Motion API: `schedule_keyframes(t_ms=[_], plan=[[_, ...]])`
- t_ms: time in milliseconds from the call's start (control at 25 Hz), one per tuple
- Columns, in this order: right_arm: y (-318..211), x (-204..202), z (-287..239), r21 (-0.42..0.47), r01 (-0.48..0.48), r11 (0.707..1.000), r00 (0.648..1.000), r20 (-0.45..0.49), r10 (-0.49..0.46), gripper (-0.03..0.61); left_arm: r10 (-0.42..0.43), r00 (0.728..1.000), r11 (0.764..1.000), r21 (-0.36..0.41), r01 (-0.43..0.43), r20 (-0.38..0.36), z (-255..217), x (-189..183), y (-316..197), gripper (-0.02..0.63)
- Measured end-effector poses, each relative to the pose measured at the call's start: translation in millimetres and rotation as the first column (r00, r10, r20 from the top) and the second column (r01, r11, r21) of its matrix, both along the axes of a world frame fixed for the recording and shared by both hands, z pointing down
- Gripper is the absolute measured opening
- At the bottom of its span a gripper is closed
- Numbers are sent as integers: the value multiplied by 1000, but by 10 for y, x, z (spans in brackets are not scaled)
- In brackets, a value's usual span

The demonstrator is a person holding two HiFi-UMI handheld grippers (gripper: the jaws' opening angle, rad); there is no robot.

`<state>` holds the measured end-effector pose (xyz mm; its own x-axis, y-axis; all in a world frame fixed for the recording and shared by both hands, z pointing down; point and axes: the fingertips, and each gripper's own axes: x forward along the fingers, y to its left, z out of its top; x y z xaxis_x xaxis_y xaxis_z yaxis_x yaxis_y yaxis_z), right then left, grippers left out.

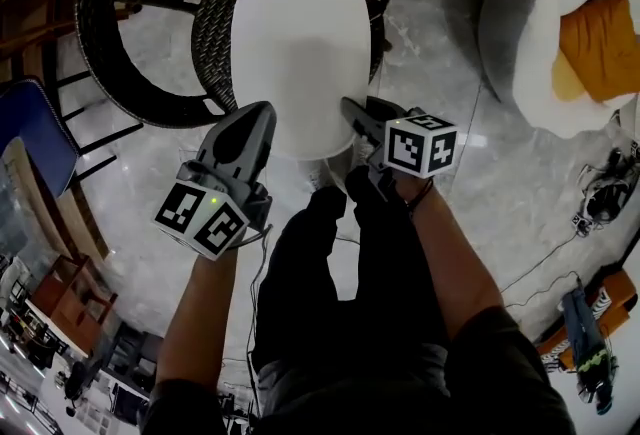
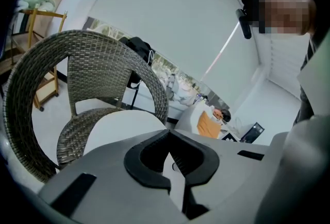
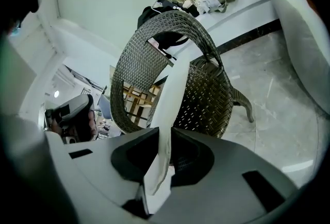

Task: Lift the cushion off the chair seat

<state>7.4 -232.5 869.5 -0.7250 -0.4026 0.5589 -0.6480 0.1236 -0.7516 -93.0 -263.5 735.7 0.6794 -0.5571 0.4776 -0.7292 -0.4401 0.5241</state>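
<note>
In the head view a white oval cushion (image 1: 298,43) hangs over the seat of a dark wicker chair (image 1: 130,23). My left gripper (image 1: 258,113) holds its near left edge and my right gripper (image 1: 355,113) its near right edge. The left gripper view shows a white fold of the cushion (image 2: 121,125) pinched between the jaws of the left gripper (image 2: 172,166), with the chair back (image 2: 98,58) behind. In the right gripper view the cushion (image 3: 172,99) stands edge-on in front of the chair (image 3: 206,94), clamped in the right gripper (image 3: 161,176).
A white round pouf (image 1: 520,33) with an orange pillow (image 1: 598,43) sits on the marble floor at the right. A blue chair (image 1: 35,133) and wooden furniture stand at the left. Cables and gear (image 1: 600,193) lie at the right. The person's dark trousers (image 1: 340,273) are below the grippers.
</note>
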Motion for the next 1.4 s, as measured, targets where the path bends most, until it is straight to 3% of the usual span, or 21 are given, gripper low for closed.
schedule_keyframes(t_ms=[760, 1400], plan=[[-248, -89, -1504, 187, 13, 982, 1000, -7, -12, 44, -38, 998, 991, 125, 43, -41, -1213, -86, 190, 9], [-846, 24, -3343, 378, -20, 926, 999, 47, 3, 44, -68, 996, 968, 239, 81, -60, -2531, -159, -143, 9]])
